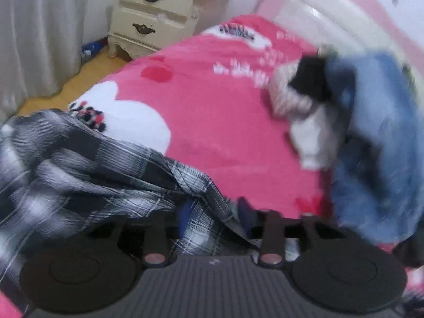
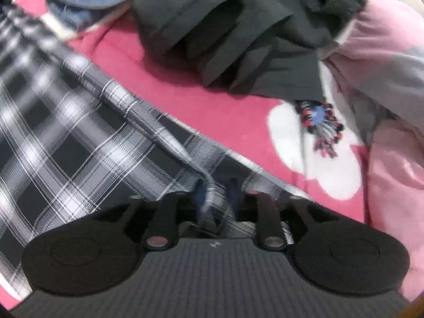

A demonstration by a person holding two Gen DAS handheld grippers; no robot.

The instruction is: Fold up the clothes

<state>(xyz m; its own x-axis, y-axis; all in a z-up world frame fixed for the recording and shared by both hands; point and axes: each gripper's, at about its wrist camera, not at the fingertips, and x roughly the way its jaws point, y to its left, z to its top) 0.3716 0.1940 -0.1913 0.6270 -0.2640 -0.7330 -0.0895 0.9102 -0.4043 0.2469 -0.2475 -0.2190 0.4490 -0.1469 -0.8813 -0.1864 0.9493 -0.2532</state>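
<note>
laying plaid shirt [image 2: 79,122] on bed [image 1: 212,122]. left gripper [image 1: 214,212] and right gripper [image 2: 216,188] jaws apart, cloth between, apparently unpinched through blur. next i regrip an edge to fold.

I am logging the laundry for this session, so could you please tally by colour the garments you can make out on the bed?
Black-and-white plaid: 1, the plaid shirt
Blue denim: 1, the denim garment
Dark grey or black: 1, the dark garment
Pale pink: 1, the pink garment
Total: 4; the blurred pile may hide more.
</note>
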